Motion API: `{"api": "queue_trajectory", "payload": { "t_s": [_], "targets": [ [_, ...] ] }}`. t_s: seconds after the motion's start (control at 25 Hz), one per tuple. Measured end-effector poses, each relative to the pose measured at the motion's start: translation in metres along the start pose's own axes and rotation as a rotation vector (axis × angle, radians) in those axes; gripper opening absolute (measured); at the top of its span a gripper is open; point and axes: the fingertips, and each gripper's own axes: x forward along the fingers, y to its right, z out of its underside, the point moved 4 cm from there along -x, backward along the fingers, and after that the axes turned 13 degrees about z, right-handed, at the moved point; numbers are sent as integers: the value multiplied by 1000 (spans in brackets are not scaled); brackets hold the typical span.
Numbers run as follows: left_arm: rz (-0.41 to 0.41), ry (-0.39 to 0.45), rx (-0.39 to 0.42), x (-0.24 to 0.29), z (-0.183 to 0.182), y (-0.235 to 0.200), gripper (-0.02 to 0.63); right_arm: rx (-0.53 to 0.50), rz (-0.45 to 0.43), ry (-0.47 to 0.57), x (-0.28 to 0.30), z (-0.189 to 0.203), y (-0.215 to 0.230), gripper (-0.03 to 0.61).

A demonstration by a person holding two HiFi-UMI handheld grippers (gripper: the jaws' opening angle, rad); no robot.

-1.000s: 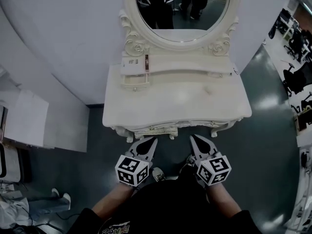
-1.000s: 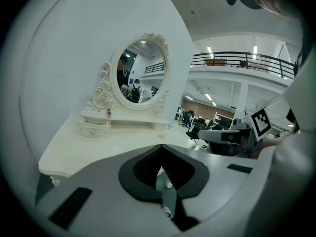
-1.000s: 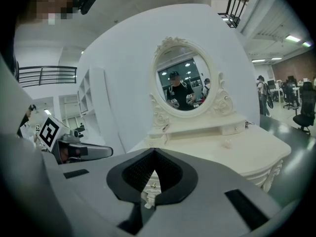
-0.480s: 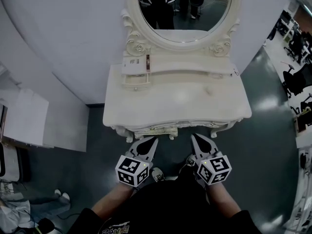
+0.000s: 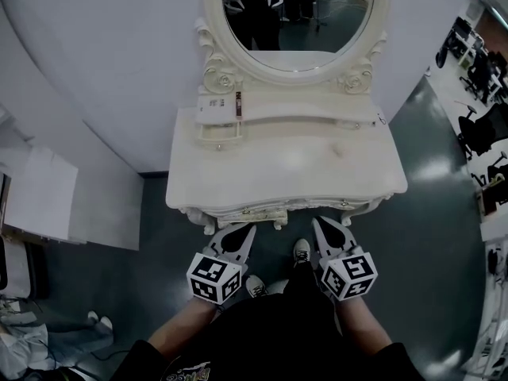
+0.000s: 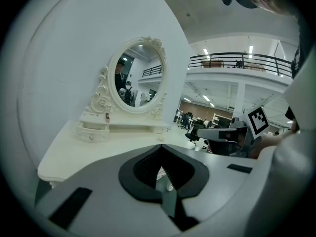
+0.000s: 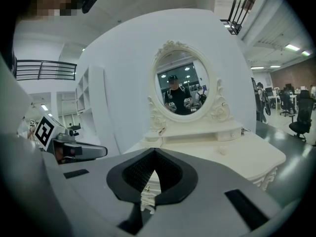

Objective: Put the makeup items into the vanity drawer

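Observation:
The white vanity (image 5: 238, 169) with an oval mirror (image 5: 298, 14) stands right in front of me. A slim dark tube (image 5: 238, 104) lies on its raised shelf at the left, above a small drawer (image 5: 219, 131). A small pale item (image 5: 338, 148) rests on the tabletop toward the right. The front drawer (image 5: 254, 211) looks closed. My left gripper (image 5: 249, 230) and right gripper (image 5: 318, 224) hover side by side just short of the front edge. Both are shut and hold nothing. The right gripper view shows the tube (image 7: 161, 130) and the pale item (image 7: 221, 150) beyond the joined jaws.
A curved white wall (image 5: 103, 70) backs the vanity. A white cabinet (image 5: 44, 193) stands on the dark floor at the left, and office chairs (image 5: 484, 125) at the far right. My shoes (image 5: 302, 251) are under the grippers. Someone's legs (image 5: 48, 336) show bottom left.
One shoe has stepped forward toward the vanity between the grippers. Both grippers have kept their place and stayed shut.

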Motion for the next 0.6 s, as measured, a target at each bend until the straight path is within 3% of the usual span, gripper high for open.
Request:
{"api": "queue_trajectory", "payload": {
  "t_s": [0.6],
  "targets": [
    [-45,17,1,53,-21,-18,8,-18,-8,-17,55,-25,58,28]
  ]
}}
